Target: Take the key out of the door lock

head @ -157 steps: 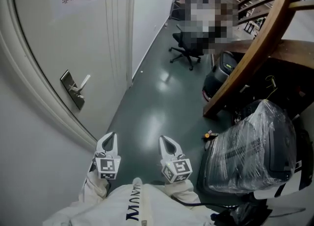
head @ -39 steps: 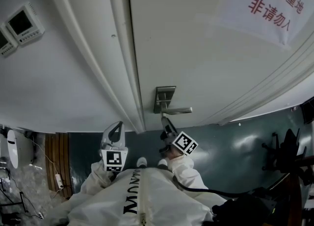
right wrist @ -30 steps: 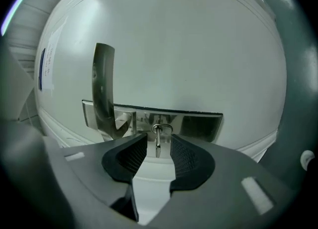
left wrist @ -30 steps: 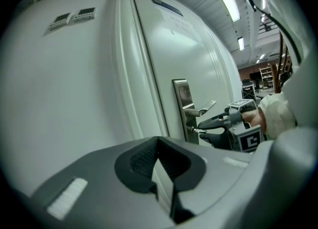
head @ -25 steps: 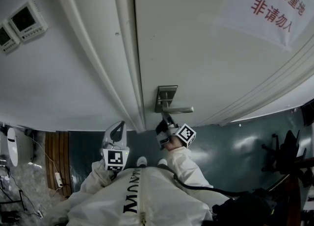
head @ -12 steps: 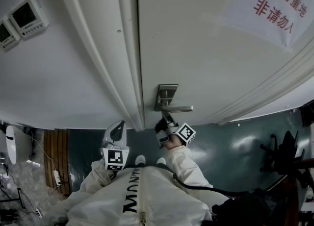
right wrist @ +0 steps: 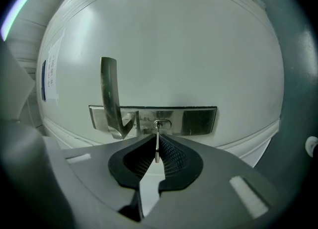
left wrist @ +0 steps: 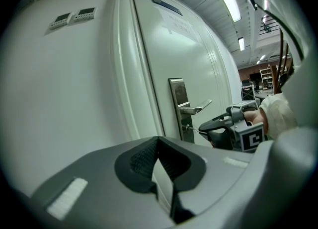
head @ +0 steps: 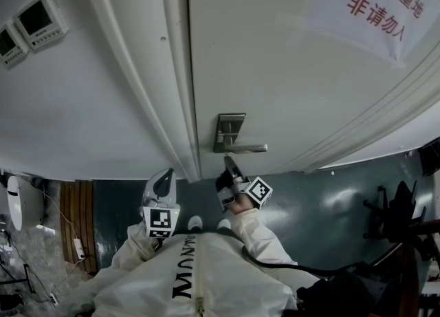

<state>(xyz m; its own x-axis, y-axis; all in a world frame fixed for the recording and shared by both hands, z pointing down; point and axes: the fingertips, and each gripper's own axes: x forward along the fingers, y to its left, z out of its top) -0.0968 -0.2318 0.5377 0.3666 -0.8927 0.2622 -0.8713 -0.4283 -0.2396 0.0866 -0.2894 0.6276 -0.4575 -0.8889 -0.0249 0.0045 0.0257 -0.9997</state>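
My right gripper (head: 229, 165) pinches the key (right wrist: 157, 146), which is stuck in the lock (right wrist: 161, 123). The door handle (head: 244, 148) sits close at 12 o'clock. My left gripper (head: 163, 179), at 9 o'clock, is closed on nothing. From the head view the key is hidden.

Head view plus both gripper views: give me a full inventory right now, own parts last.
door: one, white, centre and right
paper sign: one, white with red characters, high on door
lock plate: one, silver, near door's edge
lever handle: one, silver, on lock plate
key: one, silver, in the lock plate
wall panels: two, pale grey, upper left wall
floor: one, dark green, below door
left gripper: one, grey, shut, empty, off the door
right gripper: one, grey, shut on the key
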